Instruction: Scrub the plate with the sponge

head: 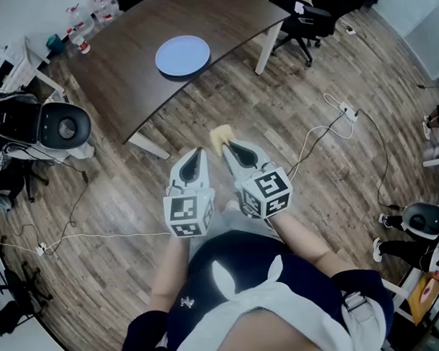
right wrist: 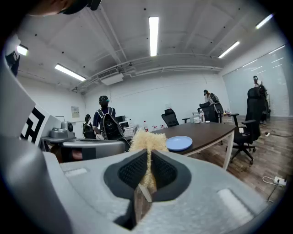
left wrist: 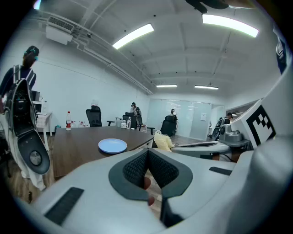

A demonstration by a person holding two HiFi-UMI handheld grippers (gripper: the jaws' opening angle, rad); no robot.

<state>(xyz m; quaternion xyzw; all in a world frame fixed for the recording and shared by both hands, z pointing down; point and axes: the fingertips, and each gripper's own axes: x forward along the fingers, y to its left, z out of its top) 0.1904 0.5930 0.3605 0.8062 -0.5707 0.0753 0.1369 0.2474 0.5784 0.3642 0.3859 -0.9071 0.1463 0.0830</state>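
**Status: sponge secured, scrubbing not yet begun.**

The sponge [head: 221,137], a pale yellow piece, is pinched between the jaws of the right tongs [head: 225,145], just above the centre of the head view. In the right gripper view, the jaws are seen clamped on its lower part. Its frayed upper part stands out beyond the tips.

The left tongs [head: 196,154] are held just beside the right tongs, at centre frame. In the left gripper view, their jaws are seen pressed together at the tips, with nothing between them.

The plate [head: 183,55], round and light blue, lies flat on the dark brown desk [head: 130,67] in the upper left of the head view, near the desk's curved edge. It is well apart from both tongs, and wooden floor [head: 301,102] is seen between them. No contact between sponge and plate is shown in any view. No water or soap can be made out on either.

**Completed, as judged:** the sponge has been taken up in the right tongs.

**Outstanding, as judged:**
1. Both tongs are to be brought to the desk.
2. The plate will probably need steadying, for which the left tongs would first have to be spread.
3. The sponge is to be pressed onto the plate and worked across its surface.

The whole of the scrubbing is therefore considered undone.
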